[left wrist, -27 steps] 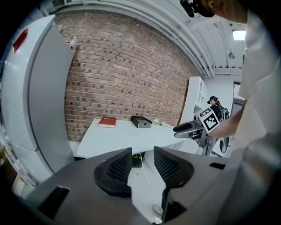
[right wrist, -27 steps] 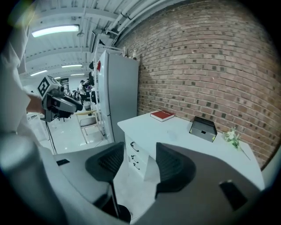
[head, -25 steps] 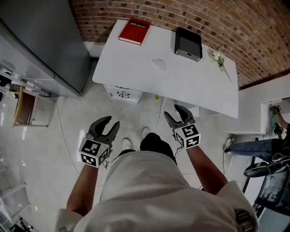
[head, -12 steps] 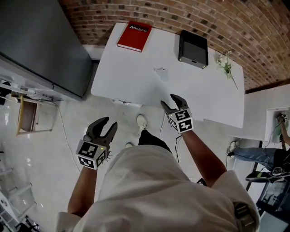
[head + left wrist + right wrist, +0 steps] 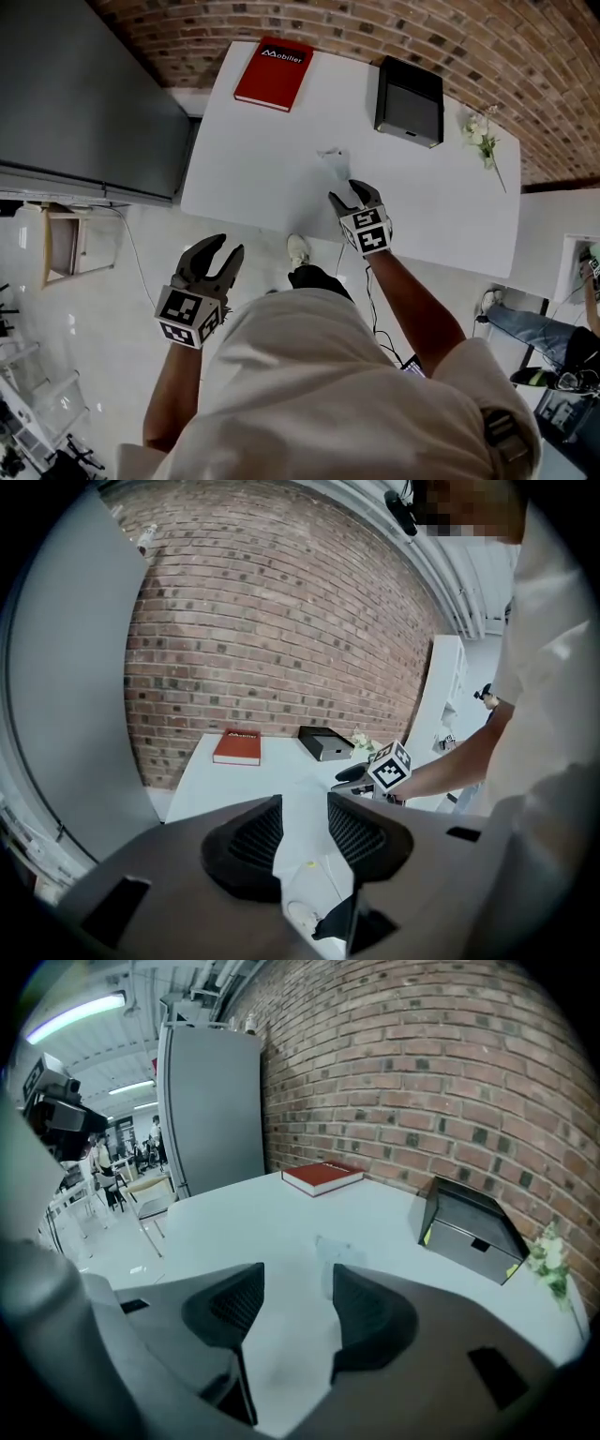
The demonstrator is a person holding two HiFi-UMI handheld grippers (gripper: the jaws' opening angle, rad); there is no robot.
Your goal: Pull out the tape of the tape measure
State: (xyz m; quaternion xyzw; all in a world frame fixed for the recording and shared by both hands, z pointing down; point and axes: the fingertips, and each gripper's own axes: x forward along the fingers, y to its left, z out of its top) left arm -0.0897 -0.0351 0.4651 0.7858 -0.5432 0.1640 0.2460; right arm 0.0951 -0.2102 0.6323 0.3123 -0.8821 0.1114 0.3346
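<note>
A small pale, whitish object (image 5: 331,156), apparently the tape measure, lies near the middle of the white table (image 5: 253,178); its details are too small to make out. In the right gripper view the same object (image 5: 334,1247) sits just beyond the jaws. My right gripper (image 5: 348,191) hovers over the table's near part, just short of it, open and empty (image 5: 298,1281). My left gripper (image 5: 217,249) hangs open over the floor, short of the table's near edge, nothing between its jaws (image 5: 305,806). The left gripper view shows the right gripper (image 5: 357,776) from the side.
A red book (image 5: 274,61) lies at the table's far left, a black box (image 5: 409,88) at the far middle, a small flower sprig (image 5: 485,136) at the far right. A brick wall (image 5: 394,28) backs the table. A grey cabinet (image 5: 84,94) stands left. My shoe (image 5: 298,249) is below.
My right gripper has moved forward from above the floor to over the table, close to the pale object. The left gripper has stayed low and open.
</note>
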